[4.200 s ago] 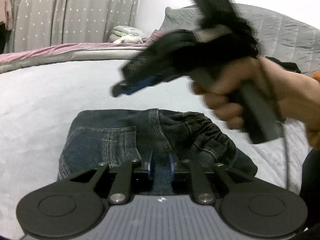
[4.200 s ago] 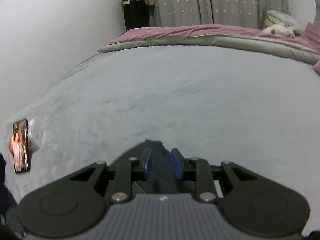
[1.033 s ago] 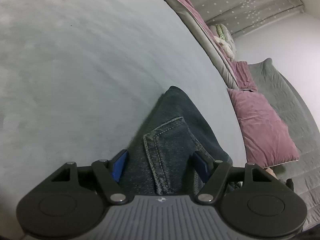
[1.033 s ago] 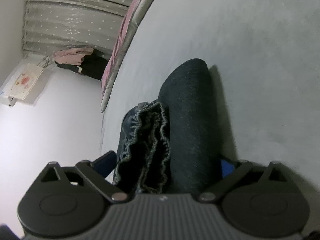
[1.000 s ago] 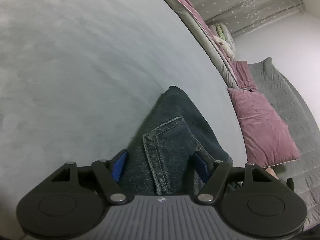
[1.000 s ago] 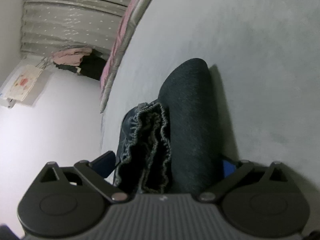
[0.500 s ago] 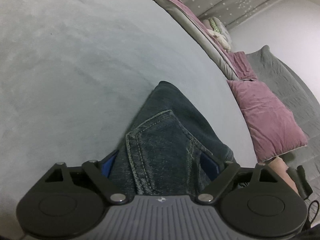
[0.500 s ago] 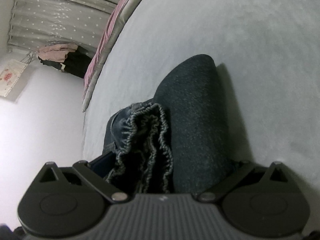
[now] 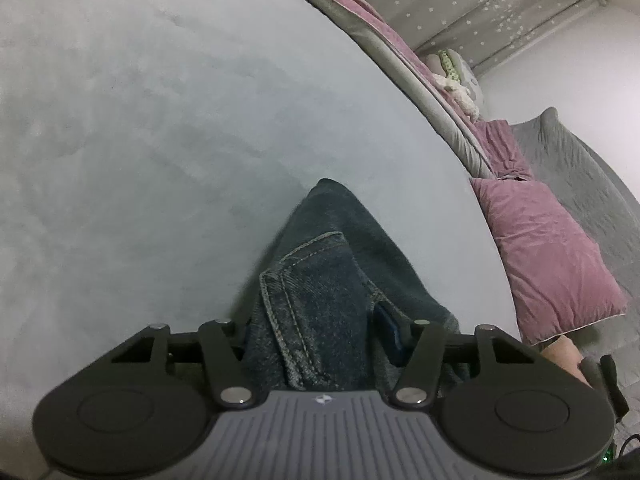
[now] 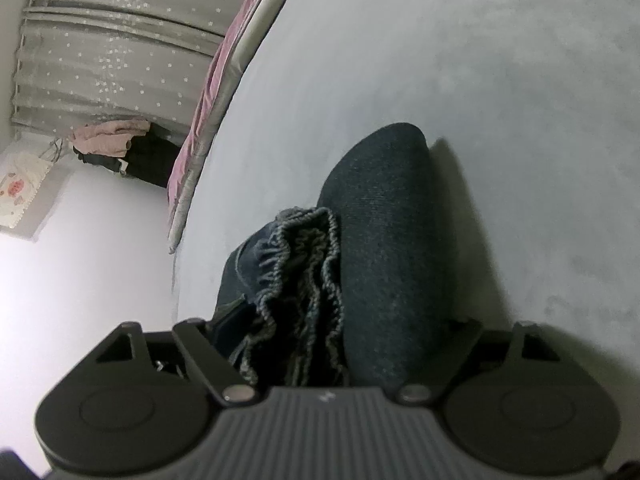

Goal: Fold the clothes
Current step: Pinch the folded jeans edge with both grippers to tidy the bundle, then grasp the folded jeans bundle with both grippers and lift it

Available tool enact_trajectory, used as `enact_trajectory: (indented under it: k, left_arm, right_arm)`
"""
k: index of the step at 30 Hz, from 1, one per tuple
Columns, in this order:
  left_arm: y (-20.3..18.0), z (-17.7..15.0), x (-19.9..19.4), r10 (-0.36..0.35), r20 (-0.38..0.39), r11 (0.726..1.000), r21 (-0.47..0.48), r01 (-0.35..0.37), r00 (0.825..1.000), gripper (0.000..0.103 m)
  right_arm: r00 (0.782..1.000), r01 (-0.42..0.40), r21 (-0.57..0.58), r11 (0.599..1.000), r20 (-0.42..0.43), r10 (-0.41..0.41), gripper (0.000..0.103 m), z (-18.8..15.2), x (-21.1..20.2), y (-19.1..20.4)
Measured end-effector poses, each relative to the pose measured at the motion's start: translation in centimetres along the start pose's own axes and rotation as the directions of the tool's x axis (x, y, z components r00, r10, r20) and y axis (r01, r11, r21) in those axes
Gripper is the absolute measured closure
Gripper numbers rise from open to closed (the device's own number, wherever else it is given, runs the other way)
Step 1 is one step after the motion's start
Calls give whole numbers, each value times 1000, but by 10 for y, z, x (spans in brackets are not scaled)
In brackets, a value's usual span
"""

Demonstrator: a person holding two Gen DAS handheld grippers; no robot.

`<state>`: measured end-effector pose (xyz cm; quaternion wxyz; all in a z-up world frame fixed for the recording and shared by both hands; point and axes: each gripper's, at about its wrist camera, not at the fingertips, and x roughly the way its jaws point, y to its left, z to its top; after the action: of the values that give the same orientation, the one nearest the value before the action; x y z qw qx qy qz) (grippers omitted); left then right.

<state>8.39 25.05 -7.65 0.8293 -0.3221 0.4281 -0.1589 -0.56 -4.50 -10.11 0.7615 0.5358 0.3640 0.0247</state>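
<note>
The dark blue jeans (image 9: 332, 264) are folded into a thick bundle on the pale grey bed (image 9: 160, 120). In the left wrist view my left gripper (image 9: 316, 332) clamps one end of the bundle, a stitched pocket edge running between its blue fingers (image 9: 386, 320). In the right wrist view my right gripper (image 10: 344, 324) clamps the other end, where the jeans (image 10: 388, 220) show a gathered elastic waistband (image 10: 304, 264) beside a smooth rounded fold. The denim hides the right gripper's right finger. A shadow lies beside the bundle.
A pink pillow (image 9: 548, 252) and a grey quilt (image 9: 580, 168) lie at the bed's right side, with a plush toy (image 9: 452, 76) further back. A hand (image 9: 564, 352) shows at the lower right. Dotted curtains (image 10: 120, 40) and hanging clothes (image 10: 116, 140) stand behind the bed.
Both grippers have tilted and shifted slightly along the bundle. The left fingers widened half a second ago and have closed in on the denim again. The jeans stay folded.
</note>
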Motion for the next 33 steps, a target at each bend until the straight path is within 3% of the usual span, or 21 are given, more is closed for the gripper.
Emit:
enact_trajectory:
  k: [9,18,26,33]
  left_arm:
    - [-13,-6,-13,-13,17,1000,-8,13,1000,55]
    - [-24,-20,-16,8,-35,999,39,-6,999,55]
    - [-6,-23,4,37,-89,999,16,-35,995,39]
    - [-3,-26,7,17,-77,1000,3,-17,997,42]
  right_arm:
    - [999,-31,12,999,-14,31,26,2,-15,1]
    - [999,-30,22,999,-29,31,26,15,-34,-13]
    - [998,-40,12,999,-53,41,8,17,-18,-38]
    - [995,-83,-36,996,-54,81,7,19,-13,-43]
